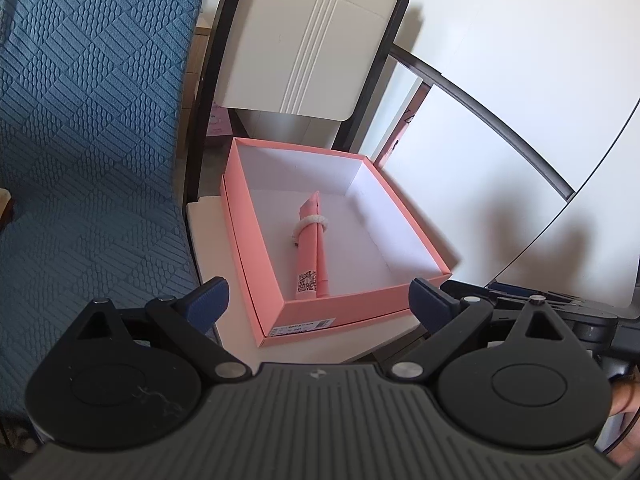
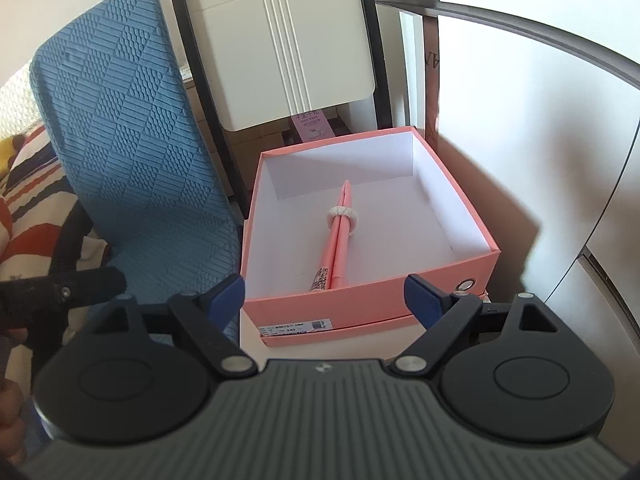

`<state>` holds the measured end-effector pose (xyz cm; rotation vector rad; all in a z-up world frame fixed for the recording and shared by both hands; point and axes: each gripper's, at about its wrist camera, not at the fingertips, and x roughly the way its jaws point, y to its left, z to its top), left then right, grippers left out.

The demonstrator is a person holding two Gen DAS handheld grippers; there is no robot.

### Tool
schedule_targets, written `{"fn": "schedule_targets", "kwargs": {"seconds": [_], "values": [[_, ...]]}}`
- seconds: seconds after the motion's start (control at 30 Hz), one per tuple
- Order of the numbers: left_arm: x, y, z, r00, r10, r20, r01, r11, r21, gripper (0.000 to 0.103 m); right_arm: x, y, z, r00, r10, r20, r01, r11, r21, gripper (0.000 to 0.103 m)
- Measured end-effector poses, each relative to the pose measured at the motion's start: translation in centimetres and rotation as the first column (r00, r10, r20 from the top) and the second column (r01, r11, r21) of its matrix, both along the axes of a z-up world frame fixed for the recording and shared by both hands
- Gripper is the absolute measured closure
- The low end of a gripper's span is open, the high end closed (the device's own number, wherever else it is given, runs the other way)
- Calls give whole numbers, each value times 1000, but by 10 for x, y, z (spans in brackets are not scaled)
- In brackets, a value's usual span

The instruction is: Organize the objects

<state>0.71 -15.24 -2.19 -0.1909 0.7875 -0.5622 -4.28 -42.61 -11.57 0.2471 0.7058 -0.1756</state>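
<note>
An open pink box (image 1: 360,306) (image 2: 360,300) with a white inside stands in its lid on a small white surface (image 1: 212,240). A rolled pink bundle (image 1: 310,240) (image 2: 338,236), bound by a white ring, lies lengthwise on the box floor. My left gripper (image 1: 320,300) hovers just short of the box's near wall, open, with nothing between its blue pads. My right gripper (image 2: 324,298) is held the same way at the near wall, also open and empty. The other gripper shows as a dark shape (image 2: 60,292) at the left of the right wrist view.
A blue textured chair cushion (image 1: 92,160) (image 2: 132,140) stands close on the box's left. Behind the box is a white folding chair back (image 1: 304,40) (image 2: 288,48). White panels with a dark rail (image 1: 480,160) (image 2: 520,120) close the right side. Striped fabric (image 2: 32,208) lies far left.
</note>
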Motion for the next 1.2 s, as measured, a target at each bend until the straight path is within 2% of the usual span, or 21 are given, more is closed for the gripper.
{"fn": "schedule_targets", "kwargs": {"seconds": [1.2], "values": [[-5,-2,1,1000,-29,9,29,999,25,5,-4,4,-1,1000,-4,-27,3,999,-37,15]]}}
